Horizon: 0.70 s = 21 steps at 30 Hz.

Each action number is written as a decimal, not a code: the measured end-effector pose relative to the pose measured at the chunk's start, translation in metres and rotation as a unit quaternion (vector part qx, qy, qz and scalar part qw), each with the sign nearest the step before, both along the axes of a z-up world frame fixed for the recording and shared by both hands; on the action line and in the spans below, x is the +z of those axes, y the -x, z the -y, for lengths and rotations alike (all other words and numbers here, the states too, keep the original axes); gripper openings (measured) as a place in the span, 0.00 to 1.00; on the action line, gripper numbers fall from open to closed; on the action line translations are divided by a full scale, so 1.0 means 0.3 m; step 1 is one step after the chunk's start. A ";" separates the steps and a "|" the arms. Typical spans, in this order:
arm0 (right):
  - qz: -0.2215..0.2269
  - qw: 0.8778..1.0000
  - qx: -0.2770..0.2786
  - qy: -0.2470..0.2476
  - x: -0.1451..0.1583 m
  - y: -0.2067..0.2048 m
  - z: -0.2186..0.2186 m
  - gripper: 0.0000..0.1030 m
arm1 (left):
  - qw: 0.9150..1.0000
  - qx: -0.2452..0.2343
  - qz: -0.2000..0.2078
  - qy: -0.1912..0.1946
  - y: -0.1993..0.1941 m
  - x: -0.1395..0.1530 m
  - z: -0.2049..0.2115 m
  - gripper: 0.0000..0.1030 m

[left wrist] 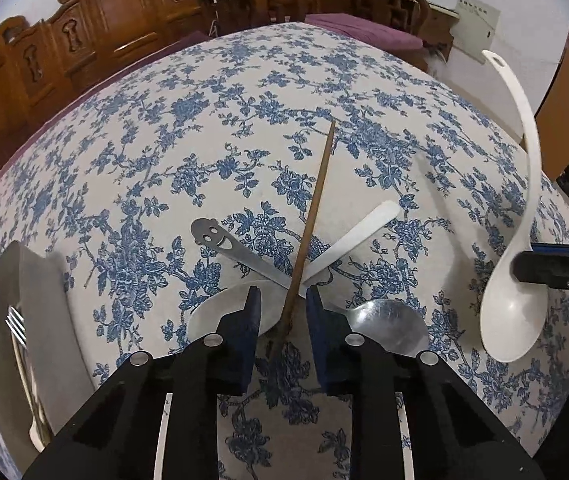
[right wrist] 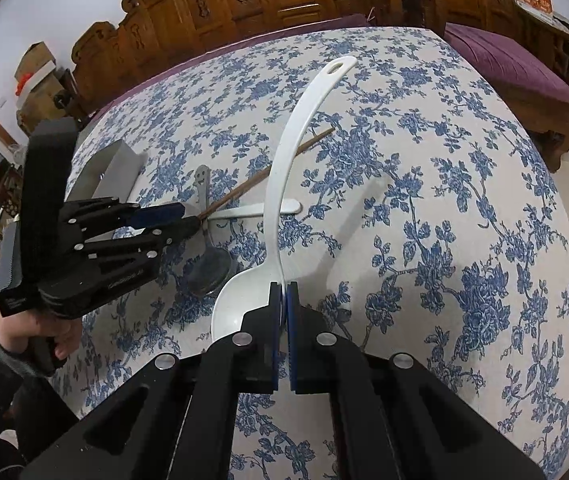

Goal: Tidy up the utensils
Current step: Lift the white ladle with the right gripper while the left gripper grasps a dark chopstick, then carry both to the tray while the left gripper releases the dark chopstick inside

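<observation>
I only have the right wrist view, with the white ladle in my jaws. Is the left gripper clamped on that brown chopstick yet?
Observer: Not yet. The left gripper straddles the chopstick, and a gap shows on each side of it.
Operator: What is the chopstick resting on?
Observer: It lies on top of the crossed handles of a white spoon and a metal spoon.
Operator: Anything in the grey tray?
Observer: A fork lies in the tray, with its tines pointing away from the camera.
</observation>
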State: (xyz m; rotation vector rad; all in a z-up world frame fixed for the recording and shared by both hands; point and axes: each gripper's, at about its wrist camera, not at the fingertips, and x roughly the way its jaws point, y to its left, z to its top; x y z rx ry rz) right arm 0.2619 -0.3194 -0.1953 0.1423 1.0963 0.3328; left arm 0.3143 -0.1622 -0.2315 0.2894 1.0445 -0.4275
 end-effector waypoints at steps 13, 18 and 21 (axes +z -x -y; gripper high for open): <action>0.005 1.000 0.003 0.003 0.021 0.020 -0.019 0.04 | 1.000 -0.005 -0.006 0.015 0.028 0.023 -0.005 0.04; 0.009 1.000 0.005 0.003 0.040 0.026 -0.041 0.04 | 1.000 0.005 0.002 0.028 0.047 0.072 -0.036 0.04; 0.014 1.000 0.009 0.002 0.055 0.026 -0.060 0.04 | 0.999 0.012 0.010 0.037 0.066 0.111 -0.065 0.04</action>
